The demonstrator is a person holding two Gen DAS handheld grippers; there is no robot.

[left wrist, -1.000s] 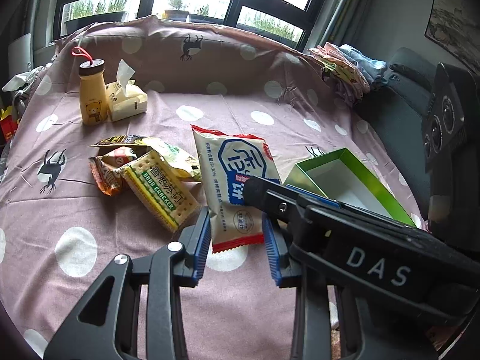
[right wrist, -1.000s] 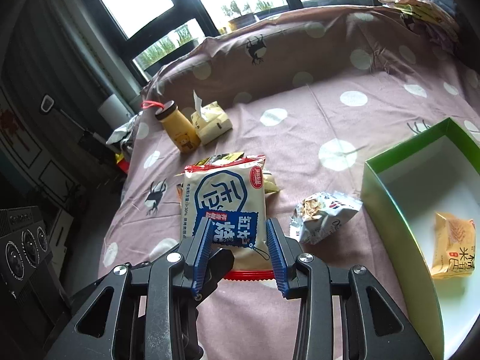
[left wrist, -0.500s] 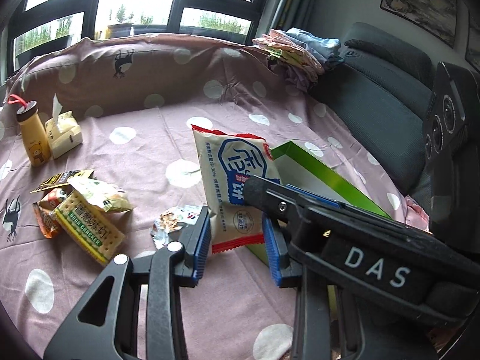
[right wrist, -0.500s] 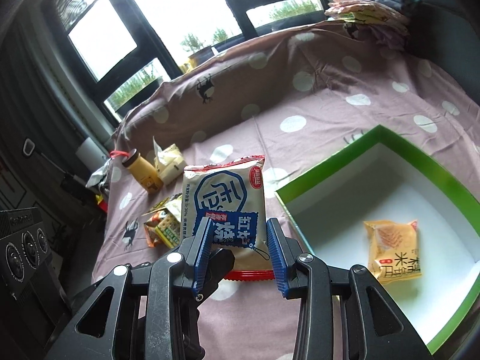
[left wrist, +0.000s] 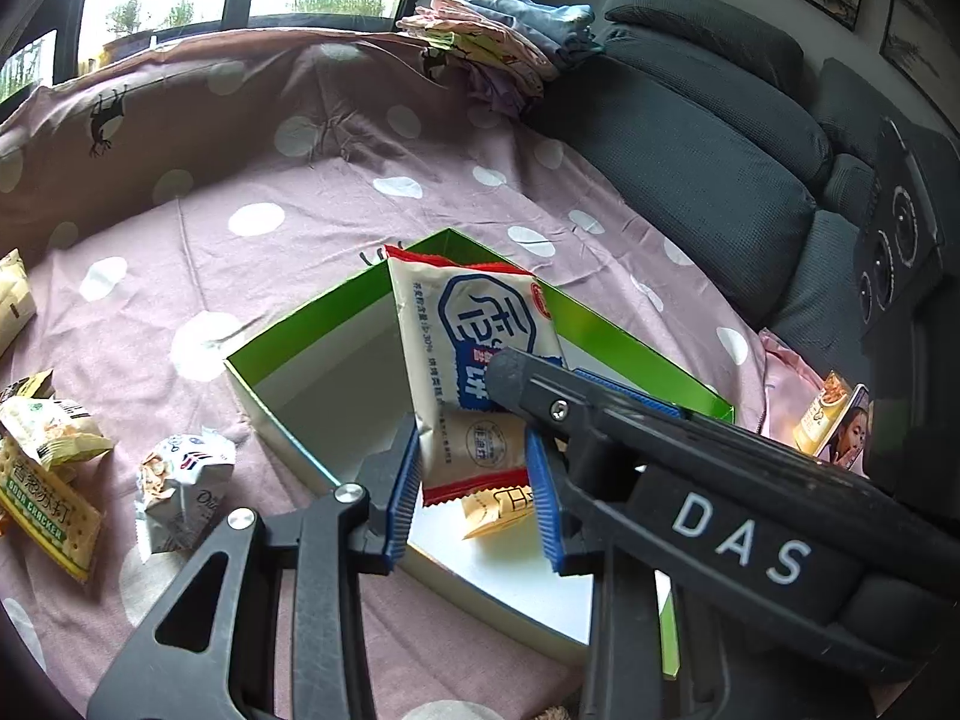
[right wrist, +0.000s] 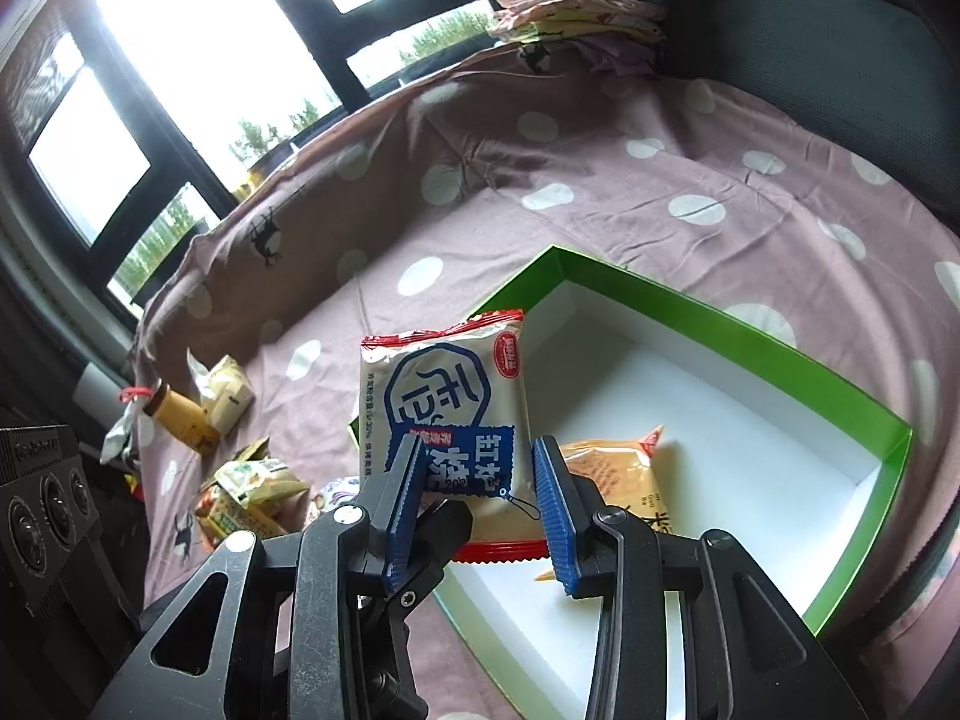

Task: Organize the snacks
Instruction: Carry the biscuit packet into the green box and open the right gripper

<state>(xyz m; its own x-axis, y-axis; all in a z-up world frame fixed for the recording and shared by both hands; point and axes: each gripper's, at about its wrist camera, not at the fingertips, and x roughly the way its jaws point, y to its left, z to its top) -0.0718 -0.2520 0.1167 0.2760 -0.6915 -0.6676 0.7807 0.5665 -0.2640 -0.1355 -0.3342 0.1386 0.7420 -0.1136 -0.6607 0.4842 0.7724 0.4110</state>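
**Biscuit packet held over the green box**

Left wrist view: the left gripper (left wrist: 471, 483) tilts downward, jaws clenched on the biscuit packet (left wrist: 474, 354); the right gripper (left wrist: 606, 414) crosses in front, hiding part of the green box (left wrist: 282, 333). A crumpled silver wrapper (left wrist: 180, 489) and soda crackers (left wrist: 48, 507) lie on the spotted bedsheet (left wrist: 300, 192).

Right wrist view: the right gripper (right wrist: 477, 507) grasps the same packet (right wrist: 444, 402) above the box (right wrist: 720, 330), an orange snack pack (right wrist: 618, 468) beneath.

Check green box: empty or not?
Not empty. The green box holds one orange snack packet on its white floor; the rest shows bare.
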